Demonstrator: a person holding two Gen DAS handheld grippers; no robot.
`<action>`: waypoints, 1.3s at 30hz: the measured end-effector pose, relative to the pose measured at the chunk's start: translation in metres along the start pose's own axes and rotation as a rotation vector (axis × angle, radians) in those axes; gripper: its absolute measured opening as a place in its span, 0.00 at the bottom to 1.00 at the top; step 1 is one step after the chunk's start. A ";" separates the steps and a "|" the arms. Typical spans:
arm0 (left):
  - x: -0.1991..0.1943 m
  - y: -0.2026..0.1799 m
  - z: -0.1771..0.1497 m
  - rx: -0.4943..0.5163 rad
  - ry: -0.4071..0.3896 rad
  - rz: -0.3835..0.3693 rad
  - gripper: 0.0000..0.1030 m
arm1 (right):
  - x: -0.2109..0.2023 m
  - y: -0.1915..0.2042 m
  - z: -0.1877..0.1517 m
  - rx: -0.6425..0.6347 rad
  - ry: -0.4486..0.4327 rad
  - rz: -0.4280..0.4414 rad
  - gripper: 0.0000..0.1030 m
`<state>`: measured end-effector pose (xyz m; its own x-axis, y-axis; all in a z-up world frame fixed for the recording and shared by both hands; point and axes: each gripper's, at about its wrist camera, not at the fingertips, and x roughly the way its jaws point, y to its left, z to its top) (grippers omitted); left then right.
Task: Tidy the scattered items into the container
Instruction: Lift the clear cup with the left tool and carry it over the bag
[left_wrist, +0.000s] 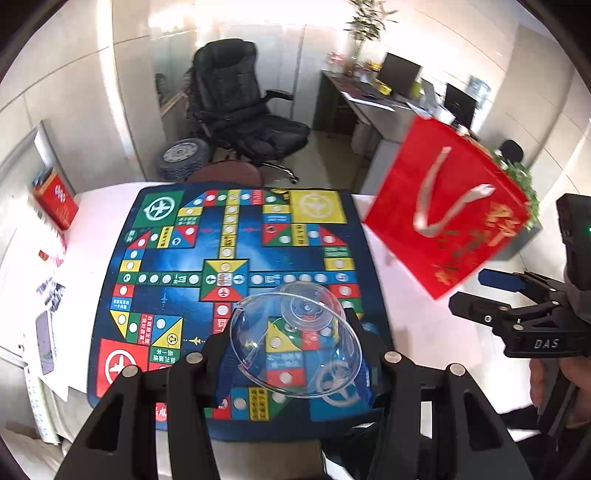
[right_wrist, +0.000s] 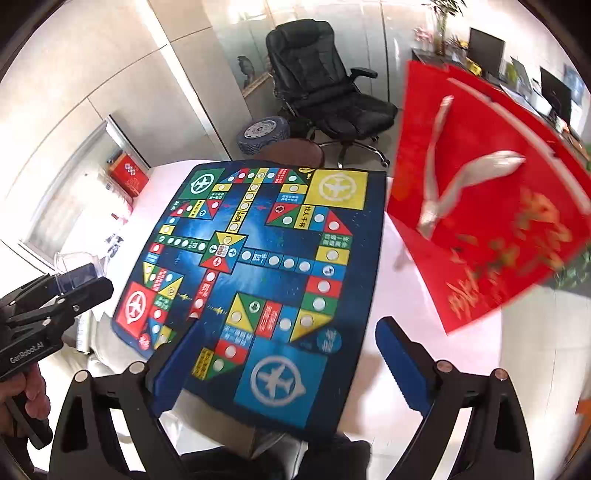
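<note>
At the far left of the table a small red box (left_wrist: 56, 201) stands beside loose papers (left_wrist: 46, 295). Your left gripper (left_wrist: 293, 345) is clamped on a clear plastic dome (left_wrist: 295, 338), holding it above the near part of the flight-chess mat (left_wrist: 236, 280) that covers the white table (left_wrist: 410, 314). Right of the mat, the red gift bag (left_wrist: 448, 210) with pale handles is tilted and blurred, its base near the table's right edge. At the right, your right gripper (right_wrist: 291, 363) has its blue-padded fingers (right_wrist: 400, 363) spread wide over the mat's near edge, gripping nothing.
</note>
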<state>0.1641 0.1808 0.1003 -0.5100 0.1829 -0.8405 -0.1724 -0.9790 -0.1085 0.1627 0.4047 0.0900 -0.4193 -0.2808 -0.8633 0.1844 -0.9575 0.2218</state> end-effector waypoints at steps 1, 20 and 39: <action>-0.008 -0.004 0.005 0.009 -0.008 0.009 0.54 | -0.009 -0.002 -0.001 0.012 0.001 0.002 0.94; 0.003 -0.179 0.172 0.361 -0.114 -0.237 0.54 | -0.132 -0.129 0.047 0.233 -0.213 -0.187 0.94; 0.161 -0.318 0.252 0.622 0.152 -0.263 0.54 | -0.125 -0.243 0.100 0.386 -0.239 -0.229 0.95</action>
<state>-0.0756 0.5442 0.1330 -0.2685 0.3483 -0.8981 -0.7486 -0.6622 -0.0329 0.0817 0.6662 0.1897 -0.6104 -0.0251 -0.7917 -0.2589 -0.9383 0.2294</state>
